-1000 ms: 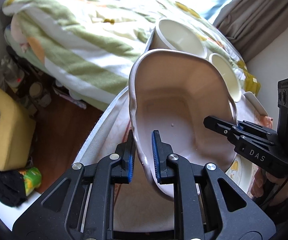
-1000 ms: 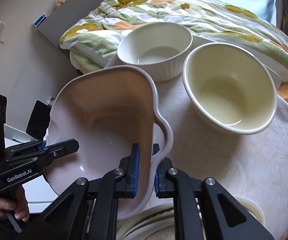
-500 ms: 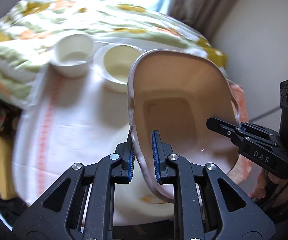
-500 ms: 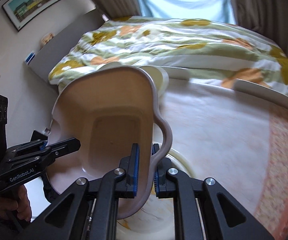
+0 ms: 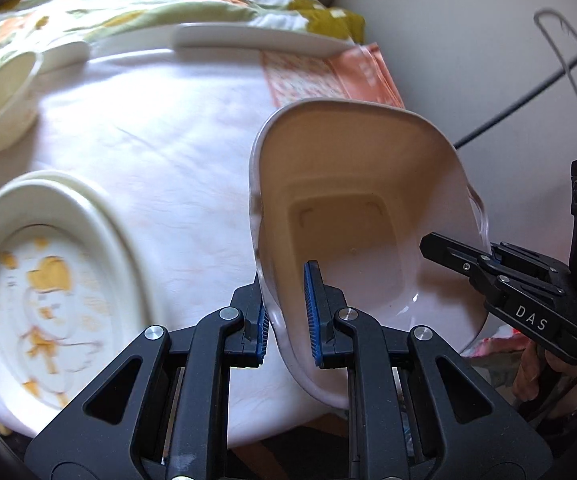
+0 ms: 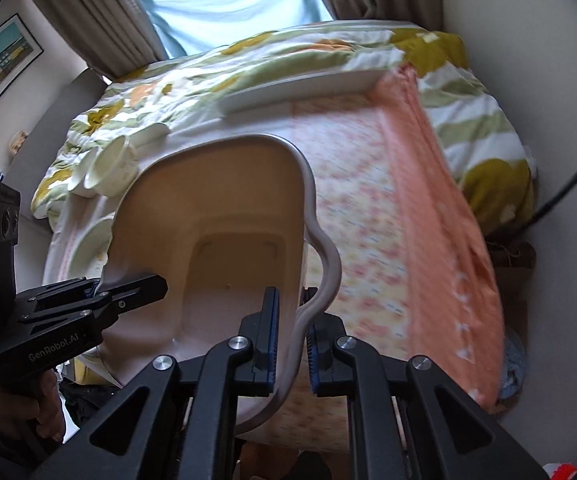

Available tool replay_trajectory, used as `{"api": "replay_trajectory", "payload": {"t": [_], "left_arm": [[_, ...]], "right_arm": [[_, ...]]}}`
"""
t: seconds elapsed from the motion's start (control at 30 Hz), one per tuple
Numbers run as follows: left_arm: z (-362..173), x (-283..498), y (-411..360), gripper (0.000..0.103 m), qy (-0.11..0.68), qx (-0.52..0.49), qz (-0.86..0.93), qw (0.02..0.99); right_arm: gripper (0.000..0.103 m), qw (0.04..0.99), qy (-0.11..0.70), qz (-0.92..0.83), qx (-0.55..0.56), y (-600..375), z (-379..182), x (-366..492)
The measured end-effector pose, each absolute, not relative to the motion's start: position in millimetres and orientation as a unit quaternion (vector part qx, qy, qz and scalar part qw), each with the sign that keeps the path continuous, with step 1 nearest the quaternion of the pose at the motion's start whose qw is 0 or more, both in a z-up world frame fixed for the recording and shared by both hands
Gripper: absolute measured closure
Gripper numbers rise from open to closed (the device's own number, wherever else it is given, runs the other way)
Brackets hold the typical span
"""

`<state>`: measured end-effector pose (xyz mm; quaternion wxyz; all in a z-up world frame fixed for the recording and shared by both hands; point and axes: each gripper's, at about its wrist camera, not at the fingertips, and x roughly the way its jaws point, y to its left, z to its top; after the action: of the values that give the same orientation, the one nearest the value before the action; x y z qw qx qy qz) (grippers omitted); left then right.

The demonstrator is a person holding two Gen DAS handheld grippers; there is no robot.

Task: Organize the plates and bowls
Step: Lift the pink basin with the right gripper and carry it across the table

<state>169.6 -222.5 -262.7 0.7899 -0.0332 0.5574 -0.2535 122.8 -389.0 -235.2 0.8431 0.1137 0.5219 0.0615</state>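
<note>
A large pinkish basin (image 5: 360, 216) with wavy handles is held in the air by both grippers. My left gripper (image 5: 288, 316) is shut on its left rim. My right gripper (image 6: 290, 340) is shut on its right rim by the handle; it also shows in the left wrist view (image 5: 484, 256). The basin (image 6: 224, 240) hangs over the right end of the table. A patterned oval plate (image 5: 48, 292) lies at the table's near left. A cream bowl (image 5: 2, 100) sits at the far left, and it shows small in the right wrist view (image 6: 110, 168).
The table carries a white cloth (image 5: 160, 128) with an orange patterned runner (image 6: 388, 232) at its right end. A long white tray (image 5: 256, 40) lies at the far edge. A flowered bed quilt (image 6: 248, 56) is behind. A wall and cables (image 5: 528, 96) stand at the right.
Both grippers have carried the basin to the right, away from the bowls toward the orange end of the table. The bowls have slid to the far left of view.
</note>
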Motion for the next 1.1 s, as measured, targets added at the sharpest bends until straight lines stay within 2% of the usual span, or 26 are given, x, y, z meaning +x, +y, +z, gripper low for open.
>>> {"api": "replay_trajectory", "payload": {"t": [0.27,0.43,1.03,1.07,1.1], "left_arm": [[-294.8,174.5,-255.0,0.089,0.567,-0.018,-0.242,0.787],[-293.4,171.0,-259.3,0.089,0.552,0.008,-0.233,0.801],[-303.0,176.0,-276.5,0.088,0.577,0.055,-0.22,0.784],[-302.8,175.4,-277.2,0.088,0.576,0.057,-0.221,0.784],[-303.0,175.3,-278.1,0.088,0.576,0.059,-0.222,0.784]], "right_arm": [[0.092,0.842,0.523,0.063,0.119,-424.8,-268.0,122.3],[0.092,0.841,0.522,0.072,0.12,-432.5,-276.8,122.2],[0.091,0.837,0.527,0.057,0.138,-439.7,-277.0,125.9],[0.09,0.837,0.525,0.054,0.141,-440.8,-276.0,125.8],[0.084,0.838,0.523,0.054,0.143,-441.6,-275.2,125.4]]}}
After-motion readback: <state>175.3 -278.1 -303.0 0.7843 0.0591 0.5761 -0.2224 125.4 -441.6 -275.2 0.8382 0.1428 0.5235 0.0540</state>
